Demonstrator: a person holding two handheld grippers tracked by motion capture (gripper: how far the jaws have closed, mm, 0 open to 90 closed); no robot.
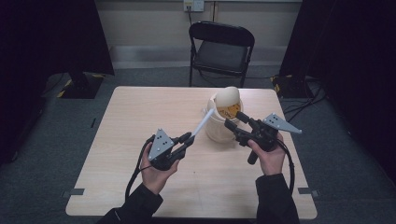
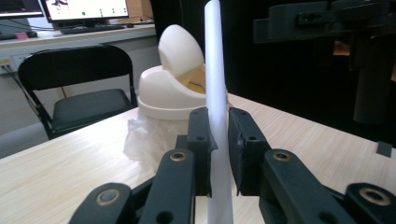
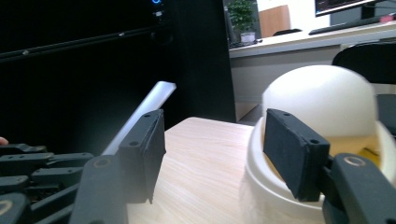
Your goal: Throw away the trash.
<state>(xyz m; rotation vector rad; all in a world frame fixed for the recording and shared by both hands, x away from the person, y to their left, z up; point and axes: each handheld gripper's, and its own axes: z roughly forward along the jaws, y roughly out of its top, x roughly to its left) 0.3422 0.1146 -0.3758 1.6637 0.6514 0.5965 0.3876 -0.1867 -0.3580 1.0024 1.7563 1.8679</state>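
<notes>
A small white bin (image 1: 218,129) with a domed swing lid (image 1: 229,96) stands at the middle of the table, its lid tipped open. My left gripper (image 1: 189,138) is shut on a white tube (image 1: 201,123), whose far end reaches the bin's left rim. In the left gripper view the tube (image 2: 215,70) rises upright between the pads, in front of the bin (image 2: 163,91). My right gripper (image 1: 235,119) hovers open at the bin's right side by the lid. Its jaws stand wide apart with nothing between them (image 3: 215,149); the lid (image 3: 322,98) sits behind the right jaw.
A thin plastic liner (image 2: 140,135) hangs out under the bin's top. A black folding chair (image 1: 220,49) stands beyond the table's far edge (image 1: 187,87). Dark curtains flank the room, and cables lie on the floor at the right (image 1: 303,100).
</notes>
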